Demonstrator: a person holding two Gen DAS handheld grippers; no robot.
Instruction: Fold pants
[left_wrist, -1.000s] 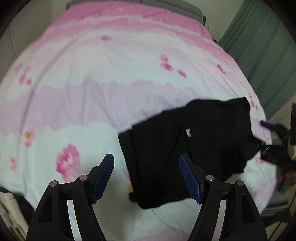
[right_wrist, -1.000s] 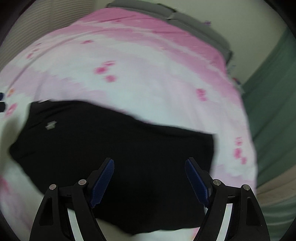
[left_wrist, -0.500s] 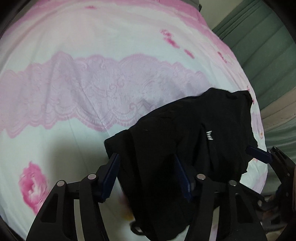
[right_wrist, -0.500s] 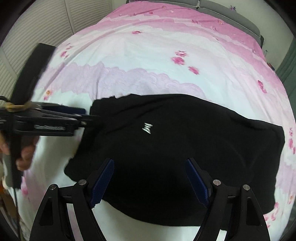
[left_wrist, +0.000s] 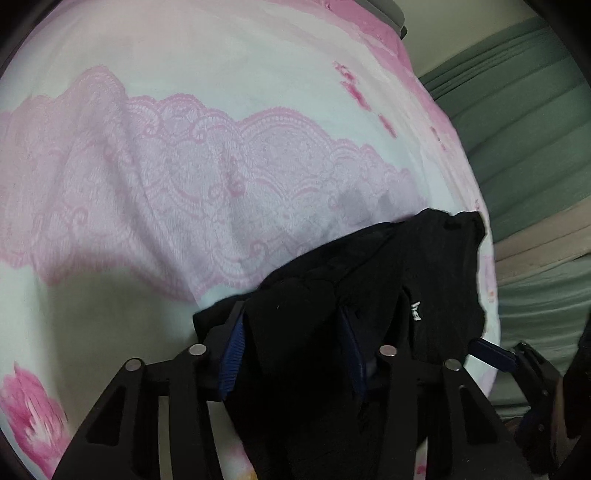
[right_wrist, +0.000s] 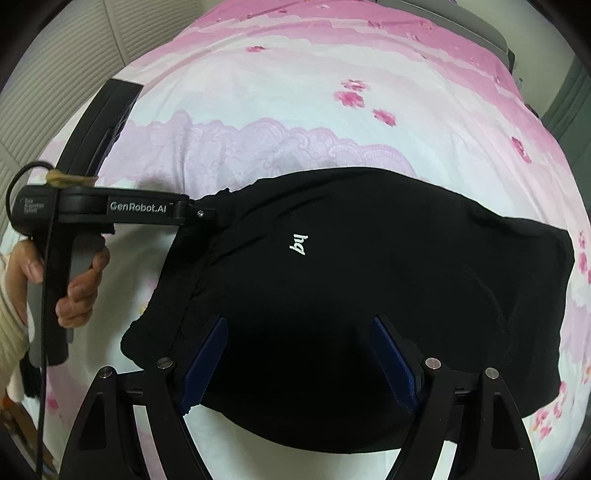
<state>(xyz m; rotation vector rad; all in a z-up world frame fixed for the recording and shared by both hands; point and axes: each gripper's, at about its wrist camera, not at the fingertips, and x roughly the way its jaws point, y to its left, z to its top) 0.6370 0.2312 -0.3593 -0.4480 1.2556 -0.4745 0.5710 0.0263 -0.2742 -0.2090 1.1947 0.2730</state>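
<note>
Black pants (right_wrist: 351, 280) with a small white logo lie folded on the pink and white bedspread (right_wrist: 295, 92). My left gripper (left_wrist: 291, 343) has its blue pads around a raised fold of the pants (left_wrist: 369, 295) at their left edge; in the right wrist view the left gripper (right_wrist: 218, 218) reaches in from the left onto the cloth. My right gripper (right_wrist: 299, 354) is open just above the near part of the pants, with nothing between its fingers. It shows at the right edge of the left wrist view (left_wrist: 491, 354).
The bed's right edge (left_wrist: 491, 258) lies just beyond the pants, with green curtains (left_wrist: 535, 147) past it. A white slatted door (right_wrist: 55, 74) stands to the left. Grey pillows (right_wrist: 480, 26) lie at the head of the bed.
My left gripper moved forward onto the pants' left edge and its jaws narrowed around the cloth. My right gripper drew back and swung left, staying open above the pants.
</note>
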